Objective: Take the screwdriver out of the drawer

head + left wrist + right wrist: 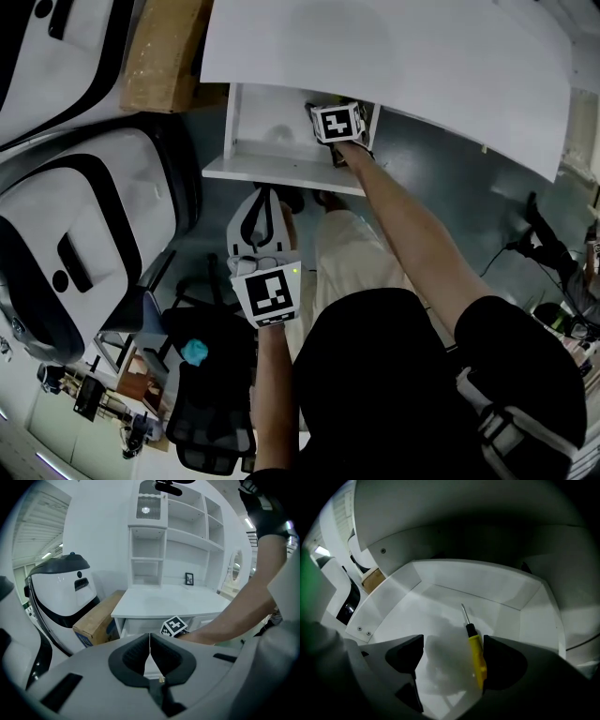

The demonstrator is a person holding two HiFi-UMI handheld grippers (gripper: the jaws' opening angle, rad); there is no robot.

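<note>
The drawer (272,150) stands pulled out beneath the tabletop (394,66). The screwdriver (476,656) lies on the drawer floor, between the jaws of the right tongs (452,660) and just beside the right-hand jaw. The left tongs (261,225) sit in front of the drawer, outside it. A cardboard box (159,56) lies left of the drawer.

Yellow plastic-handled screwdriver (476,652), smooth matt white drawer (440,616)

Inside a white drawer (478,581): right gripper (453,651), jaws spread wide, gripping nothing. Between them, flat on the drawer floor, close beside the right-hand jaw: a screwdriver (476,656), yellow handle nearest, thin metal shaft pointing away.
</note>
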